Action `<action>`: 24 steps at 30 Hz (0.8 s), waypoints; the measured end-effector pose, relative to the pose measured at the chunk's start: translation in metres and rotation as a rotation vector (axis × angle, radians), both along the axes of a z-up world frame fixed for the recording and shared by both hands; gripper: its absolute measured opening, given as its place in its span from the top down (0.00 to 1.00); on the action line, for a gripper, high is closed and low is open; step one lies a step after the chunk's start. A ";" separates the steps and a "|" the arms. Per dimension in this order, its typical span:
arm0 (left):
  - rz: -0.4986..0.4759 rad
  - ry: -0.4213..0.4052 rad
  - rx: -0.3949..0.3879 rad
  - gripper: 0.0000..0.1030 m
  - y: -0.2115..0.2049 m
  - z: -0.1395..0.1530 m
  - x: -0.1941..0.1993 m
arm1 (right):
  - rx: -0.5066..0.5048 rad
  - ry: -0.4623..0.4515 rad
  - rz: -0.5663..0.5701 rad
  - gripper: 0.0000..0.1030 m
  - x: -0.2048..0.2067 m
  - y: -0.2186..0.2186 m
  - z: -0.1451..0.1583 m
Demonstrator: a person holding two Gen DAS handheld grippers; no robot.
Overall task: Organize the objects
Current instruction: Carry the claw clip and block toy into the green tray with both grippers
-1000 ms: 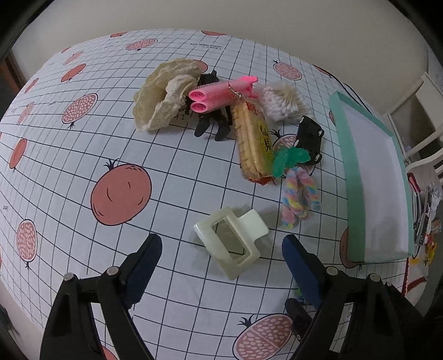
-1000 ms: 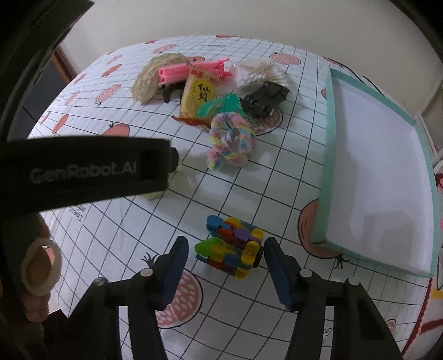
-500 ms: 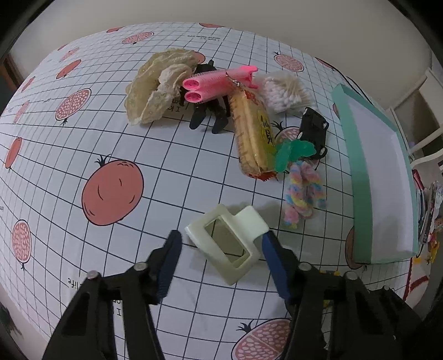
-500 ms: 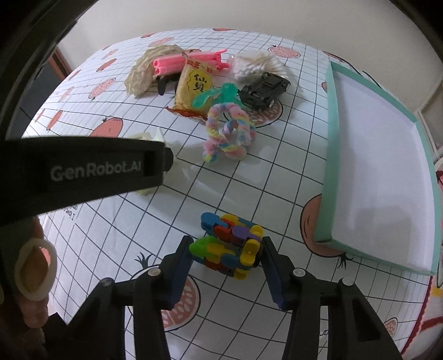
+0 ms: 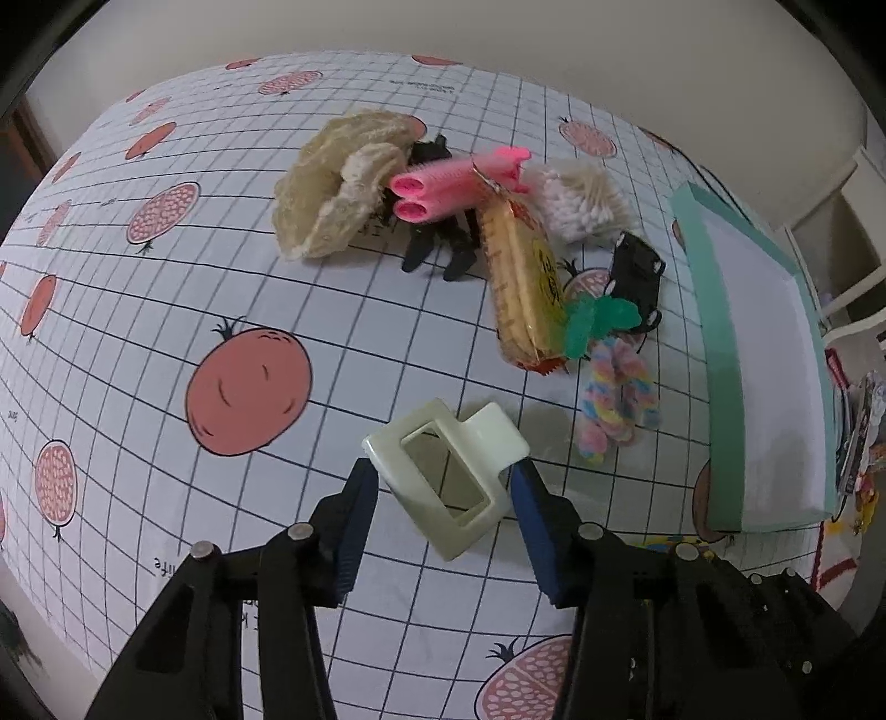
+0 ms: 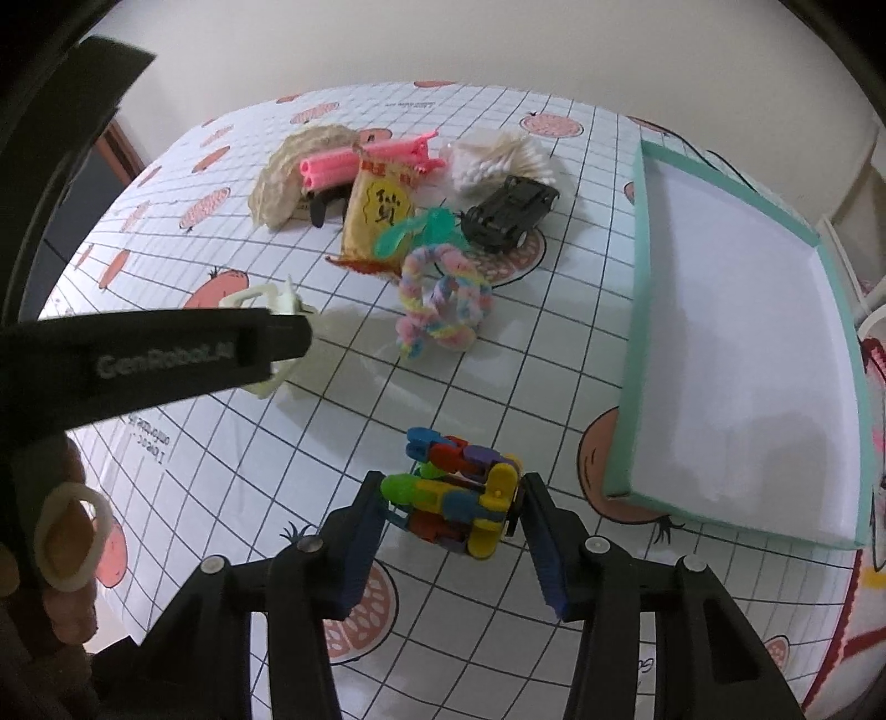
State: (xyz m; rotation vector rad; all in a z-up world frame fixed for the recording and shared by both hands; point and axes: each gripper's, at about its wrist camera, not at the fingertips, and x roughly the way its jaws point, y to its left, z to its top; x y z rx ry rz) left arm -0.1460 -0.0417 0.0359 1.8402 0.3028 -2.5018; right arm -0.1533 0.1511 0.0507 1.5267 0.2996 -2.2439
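Currently: pale cream rectangular hair claw point(image 5: 451, 476), hollow-framed, near centre of counter point(image 5: 166, 310), between left tongs point(image 5: 443, 495) now closing onto its sides. Multicoloured linked-block toy point(image 6: 457, 493), right of it, pinched by right tongs point(image 6: 451, 512).

The table wears a white tablecloth point(image 5: 166, 343) with black grid lines and pink-red fruit pictures. Far beyond the fingers stands a plain cream wall point(image 5: 443, 27). Off to the right of the fingers is a white chair point(image 5: 853, 266). On the far left is a dark doorway point(image 6: 72, 205). The light is soft.
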 end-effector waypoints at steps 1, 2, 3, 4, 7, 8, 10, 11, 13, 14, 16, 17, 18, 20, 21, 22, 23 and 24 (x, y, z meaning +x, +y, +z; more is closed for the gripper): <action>0.002 0.004 0.000 0.50 -0.001 0.002 0.001 | -0.006 0.008 0.001 0.50 0.000 0.000 0.003; 0.002 0.010 -0.003 0.50 -0.003 0.005 0.002 | -0.011 0.018 0.000 0.50 0.005 0.001 0.006; 0.002 0.013 -0.004 0.50 0.001 0.006 -0.002 | -0.013 0.024 -0.003 0.50 0.005 0.002 0.008; 0.003 0.016 -0.004 0.50 -0.003 0.011 -0.008 | -0.019 0.034 -0.010 0.50 0.004 0.004 0.011; 0.019 0.029 0.009 0.50 -0.005 0.017 -0.006 | -0.037 0.064 -0.031 0.50 0.002 0.008 0.021; 0.025 0.035 0.012 0.50 -0.007 0.019 -0.005 | -0.042 0.078 -0.038 0.50 0.002 0.009 0.025; 0.028 0.045 0.011 0.50 -0.009 0.022 -0.004 | -0.053 0.101 -0.049 0.50 0.002 0.012 0.032; 0.027 0.051 0.008 0.50 -0.010 0.024 -0.002 | -0.062 0.109 -0.055 0.50 0.001 0.014 0.035; 0.024 0.072 0.003 0.50 -0.009 0.030 0.019 | -0.091 0.124 -0.078 0.50 -0.004 0.021 0.044; 0.020 0.087 0.004 0.50 -0.008 0.035 0.017 | -0.099 0.130 -0.089 0.50 -0.009 0.024 0.047; 0.019 0.120 0.007 0.50 -0.007 0.047 0.017 | -0.129 0.143 -0.134 0.50 -0.025 0.035 0.058; 0.015 0.137 0.006 0.50 -0.005 0.053 0.015 | -0.141 0.149 -0.151 0.50 -0.034 0.041 0.062; 0.006 0.145 0.012 0.50 0.000 0.057 0.009 | -0.149 0.161 -0.170 0.50 -0.049 0.050 0.066; -0.017 0.159 0.033 0.50 0.011 0.065 -0.007 | -0.139 0.177 -0.196 0.50 -0.070 0.060 0.071; -0.029 0.167 0.040 0.50 0.018 0.069 -0.018 | -0.134 0.181 -0.207 0.50 -0.082 0.065 0.072; -0.039 0.178 0.048 0.50 0.023 0.073 -0.028 | -0.125 0.190 -0.221 0.50 -0.095 0.071 0.074; -0.047 0.188 0.053 0.50 0.029 0.076 -0.037 | -0.117 0.201 -0.238 0.50 -0.104 0.077 0.075; -0.065 0.201 0.060 0.50 0.037 0.080 -0.049 | -0.121 0.205 -0.250 0.50 -0.108 0.082 0.076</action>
